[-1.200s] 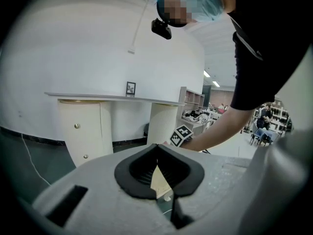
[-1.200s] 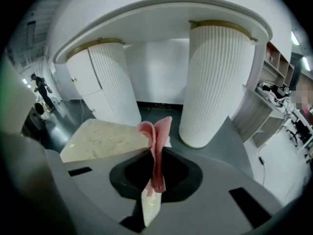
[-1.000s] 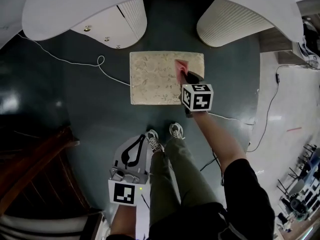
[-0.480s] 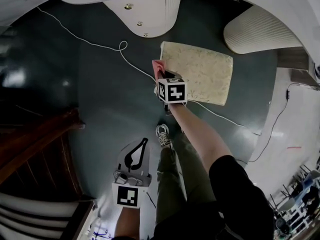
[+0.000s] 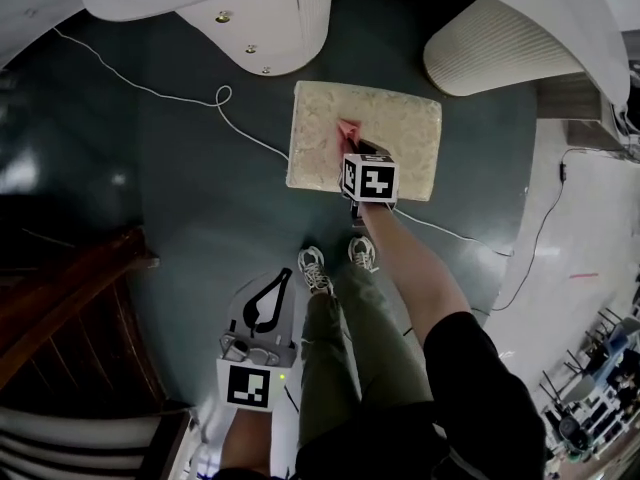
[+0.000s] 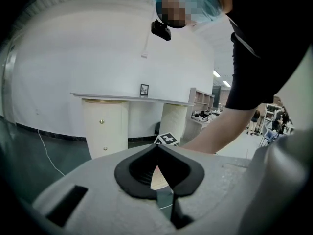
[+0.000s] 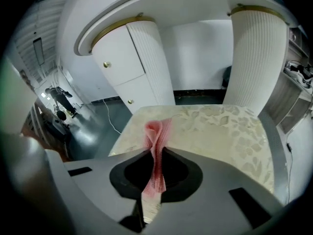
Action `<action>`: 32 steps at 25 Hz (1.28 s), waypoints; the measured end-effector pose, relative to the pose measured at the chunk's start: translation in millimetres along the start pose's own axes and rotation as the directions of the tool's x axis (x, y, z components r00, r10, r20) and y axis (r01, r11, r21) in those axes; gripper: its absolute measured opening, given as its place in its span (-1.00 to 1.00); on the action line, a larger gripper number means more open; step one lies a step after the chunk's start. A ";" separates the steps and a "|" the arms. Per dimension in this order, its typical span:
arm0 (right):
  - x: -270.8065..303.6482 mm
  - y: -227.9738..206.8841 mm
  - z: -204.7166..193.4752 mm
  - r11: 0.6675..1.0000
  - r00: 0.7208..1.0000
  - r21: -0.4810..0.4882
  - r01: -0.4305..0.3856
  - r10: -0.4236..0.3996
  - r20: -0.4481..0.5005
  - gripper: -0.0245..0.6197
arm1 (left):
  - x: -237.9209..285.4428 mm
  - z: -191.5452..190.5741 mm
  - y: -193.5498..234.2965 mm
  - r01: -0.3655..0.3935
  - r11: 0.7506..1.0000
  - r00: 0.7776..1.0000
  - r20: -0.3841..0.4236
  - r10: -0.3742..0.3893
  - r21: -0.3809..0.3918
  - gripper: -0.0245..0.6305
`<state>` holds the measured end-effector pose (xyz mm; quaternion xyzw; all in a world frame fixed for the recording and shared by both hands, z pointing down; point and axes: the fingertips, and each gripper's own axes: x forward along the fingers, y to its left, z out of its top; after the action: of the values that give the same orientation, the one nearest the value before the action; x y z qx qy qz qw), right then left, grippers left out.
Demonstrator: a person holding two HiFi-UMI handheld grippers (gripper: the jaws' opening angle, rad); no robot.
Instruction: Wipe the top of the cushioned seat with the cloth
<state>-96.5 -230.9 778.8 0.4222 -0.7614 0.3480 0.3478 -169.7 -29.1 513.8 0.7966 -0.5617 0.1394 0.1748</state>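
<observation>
The cloth [image 7: 157,131] is pink, thin and ribbed, and it stands up out of my right gripper [image 5: 357,148] as a limp, folded ruffle. The jaws are pressed onto the fold low down, so a short tuft sticks out in front. I judge it very light and soft, with no stiffness of its own. It will drag and bunch rather than slide flat, so it is best held as it is now, by a gathered fold, with enough left free ahead of the jaws to lie on the fabric.

The tuft is over the left half of the cushioned seat [image 5: 405,133]; whether it actually touches the top I cannot quite tell from above. The seat is a pale rectangle with a leaf pattern, and its padded cover should give under pressure and grip the cloth a little.

My left gripper [image 5: 283,280] hangs low by my left leg, well apart from the seat, jaws tip to tip with nothing between them. Beyond the seat stand a white ribbed pedestal [image 5: 500,58] and a white cabinet [image 5: 250,38] with small knobs, and a white cable [image 5: 190,98] lies looped on the dark floor
</observation>
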 end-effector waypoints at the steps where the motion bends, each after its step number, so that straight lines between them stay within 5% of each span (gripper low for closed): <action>1: -6.0 -18.0 -2.1 1.000 1.000 0.008 0.023 -0.023 0.000 -0.84 | 7.0 2.3 -5.7 0.021 1.000 1.000 0.003 -0.021 0.008 -0.87; 12: -79.0 -199.9 -34.5 0.957 0.961 0.091 0.276 -0.276 -0.018 -0.84 | 59.4 12.1 -61.4 0.178 0.983 0.984 -0.004 -0.178 0.051 -0.87; 18: -102.1 -236.5 -43.5 0.937 0.943 0.107 0.334 -0.332 -0.032 -0.84 | 63.2 15.8 -75.7 0.204 0.976 0.979 -0.012 -0.204 0.069 -0.87; 22: -105.9 -197.7 -25.9 0.965 0.966 0.081 0.250 -0.254 0.049 -0.84 | 56.9 17.0 -71.8 0.191 0.979 0.982 -0.009 -0.191 0.069 -0.87; 26: -94.0 -115.2 -11.3 0.993 0.990 0.084 0.078 -0.087 0.112 -0.84 | 43.3 19.0 -62.4 0.158 0.986 0.987 -0.003 -0.158 0.058 -0.87; 32: -57.2 25.4 -18.6 0.986 0.985 0.083 -0.146 0.138 0.099 -0.84 | 16.1 13.5 -32.9 0.077 0.996 0.997 0.004 -0.077 0.034 -0.87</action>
<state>-91.6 -182.4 735.3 0.3977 -0.7886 0.3857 0.2669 -133.0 -38.5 504.4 0.8207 -0.5287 0.1400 0.1650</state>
